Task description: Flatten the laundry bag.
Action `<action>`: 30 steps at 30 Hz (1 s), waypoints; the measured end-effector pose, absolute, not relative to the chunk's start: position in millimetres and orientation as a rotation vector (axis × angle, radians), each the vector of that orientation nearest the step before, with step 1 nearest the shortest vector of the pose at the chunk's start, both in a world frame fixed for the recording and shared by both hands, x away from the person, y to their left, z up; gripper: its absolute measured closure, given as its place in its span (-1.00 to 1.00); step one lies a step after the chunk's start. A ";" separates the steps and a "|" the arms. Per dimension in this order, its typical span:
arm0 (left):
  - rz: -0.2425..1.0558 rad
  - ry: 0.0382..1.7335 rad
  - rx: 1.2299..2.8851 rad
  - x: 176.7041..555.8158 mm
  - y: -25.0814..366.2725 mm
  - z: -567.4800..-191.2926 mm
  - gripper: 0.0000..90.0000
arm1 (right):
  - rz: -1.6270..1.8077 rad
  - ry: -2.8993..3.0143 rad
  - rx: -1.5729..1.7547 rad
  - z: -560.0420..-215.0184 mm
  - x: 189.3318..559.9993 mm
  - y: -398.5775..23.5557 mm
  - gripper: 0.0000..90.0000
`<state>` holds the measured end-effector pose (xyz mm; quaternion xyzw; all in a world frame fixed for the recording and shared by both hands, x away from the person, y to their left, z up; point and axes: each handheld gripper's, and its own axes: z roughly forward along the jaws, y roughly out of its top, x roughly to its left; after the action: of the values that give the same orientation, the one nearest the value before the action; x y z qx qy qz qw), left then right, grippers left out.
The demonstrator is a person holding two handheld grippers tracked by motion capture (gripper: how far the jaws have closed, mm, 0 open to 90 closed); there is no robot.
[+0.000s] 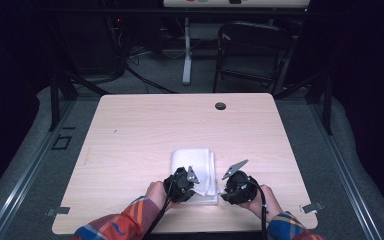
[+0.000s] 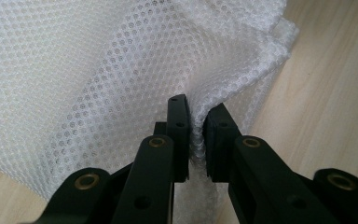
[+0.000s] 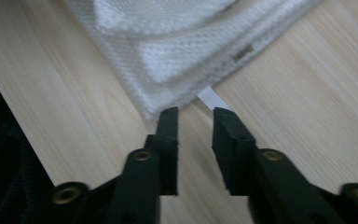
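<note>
We are pinching a fold of the white mesh cloth (image 2: 121, 70), lying low in the frame's centre, with our left gripper (image 2: 196, 135); our right gripper (image 3: 195, 140) is hovering narrow-jawed and empty at the cloth's corner.

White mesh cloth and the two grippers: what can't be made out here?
- High view: the near edge of the white mesh cloth is covered by the left gripper and right gripper, whose fingers are too small to read.
- Left gripper view: the pinched cloth runs off the top and left edges.
- Right gripper view: the small tag is too blurred to read.
</note>
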<state>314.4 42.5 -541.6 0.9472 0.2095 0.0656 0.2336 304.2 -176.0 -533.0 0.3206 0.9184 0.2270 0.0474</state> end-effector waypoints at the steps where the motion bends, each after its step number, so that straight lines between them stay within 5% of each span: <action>1: 0.182 0.580 2.597 314.3 42.6 -541.5 0.83 | 0.693 2.809 0.962 -532.7 304.2 -172.7 0.73; 6: 0.177 0.584 2.583 315.0 44.2 -540.0 0.83 | 0.715 2.815 0.903 -535.7 304.5 -156.6 0.99; 30: 0.214 0.632 2.469 315.0 57.4 -524.1 0.82 | 0.670 2.848 0.847 -552.5 310.1 -137.3 1.00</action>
<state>315.0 57.4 -524.1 0.9246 0.2366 0.0802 0.2877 310.1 -137.3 -552.5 0.2777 0.9340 0.2196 0.0479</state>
